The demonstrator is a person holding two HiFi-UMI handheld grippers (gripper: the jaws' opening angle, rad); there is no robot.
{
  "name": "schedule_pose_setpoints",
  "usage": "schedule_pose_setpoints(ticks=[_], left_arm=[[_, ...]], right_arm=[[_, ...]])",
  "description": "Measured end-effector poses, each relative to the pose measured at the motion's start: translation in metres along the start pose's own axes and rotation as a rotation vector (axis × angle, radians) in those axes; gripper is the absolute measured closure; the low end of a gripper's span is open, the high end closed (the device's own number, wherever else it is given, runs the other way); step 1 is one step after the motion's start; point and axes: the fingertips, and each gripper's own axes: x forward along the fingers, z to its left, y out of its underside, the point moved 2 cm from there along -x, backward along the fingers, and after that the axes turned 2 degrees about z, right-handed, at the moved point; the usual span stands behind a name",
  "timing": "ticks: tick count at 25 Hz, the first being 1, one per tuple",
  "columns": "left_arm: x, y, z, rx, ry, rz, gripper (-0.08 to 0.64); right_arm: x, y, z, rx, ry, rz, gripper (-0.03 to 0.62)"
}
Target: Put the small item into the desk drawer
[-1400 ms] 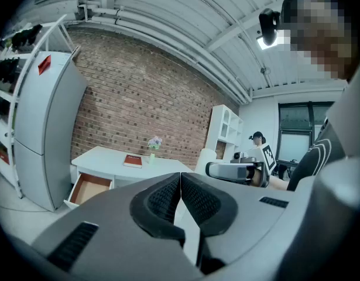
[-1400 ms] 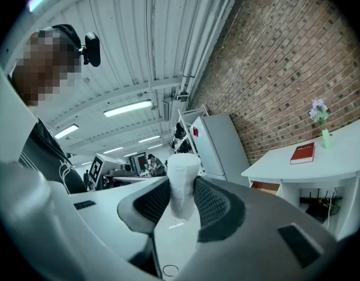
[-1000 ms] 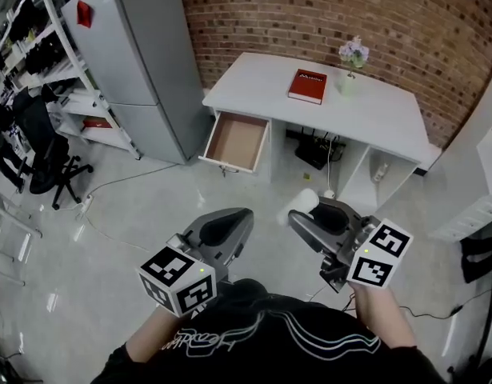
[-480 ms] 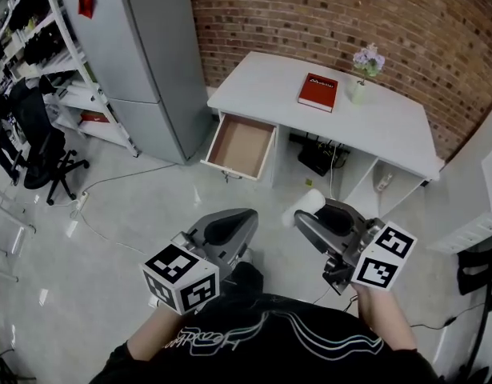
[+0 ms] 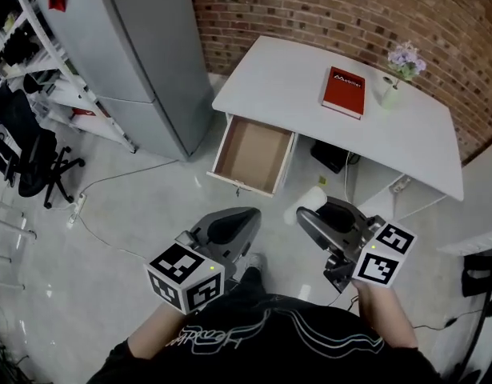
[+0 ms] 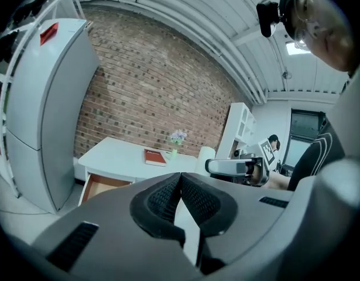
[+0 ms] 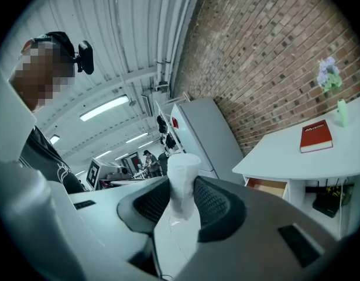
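At lower centre of the head view, the right gripper point(image 5: 311, 214) pinches the small white item point(image 5: 311, 201), and the left gripper point(image 5: 247, 214) beside it has its jaws pressed together on nothing. Pickup looks done. The open drawer point(image 5: 252, 152) of the desk point(image 5: 286, 86) sits empty well ahead at mid-frame, so the approach and drop are left. The item's lower end is hidden between the jaws, and the drawer's back runs under the desktop.

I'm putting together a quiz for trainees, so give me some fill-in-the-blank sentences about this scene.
1. The desk drawer stands ___.
2. The right claw is shut on a ___ cylinder.
3. On the desk, a ___ book lies near the flower vase.
Missing words: open; white; red.
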Motion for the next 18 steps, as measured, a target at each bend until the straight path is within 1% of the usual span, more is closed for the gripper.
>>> schedule_pose_setpoints(ticks=[4,7,10,14,18], left_arm=[[0.028,-0.013,0.083,-0.029,-0.005,0.029,0.538],[0.049,-0.014,0.141,-0.058,-0.02,0.044,0.538],[0.063,-0.012,0.19,-0.093,-0.028,0.052,0.538],[0.074,-0.004,0.242,-0.123,-0.066,0.067,0.538],[0.083,0.003,0.274,-0.152,-0.095,0.062,0.538]], right_arm=[[0.068,-0.007,-0.06,0.051,0.035,0.04,0.456],[0.113,-0.008,-0.104,0.074,0.068,0.081,0.456],[0.149,-0.006,-0.138,0.093,0.106,0.12,0.456],[0.181,0.005,-0.177,0.127,0.158,0.164,0.456],[0.205,0.019,-0.205,0.15,0.188,0.203,0.456]])
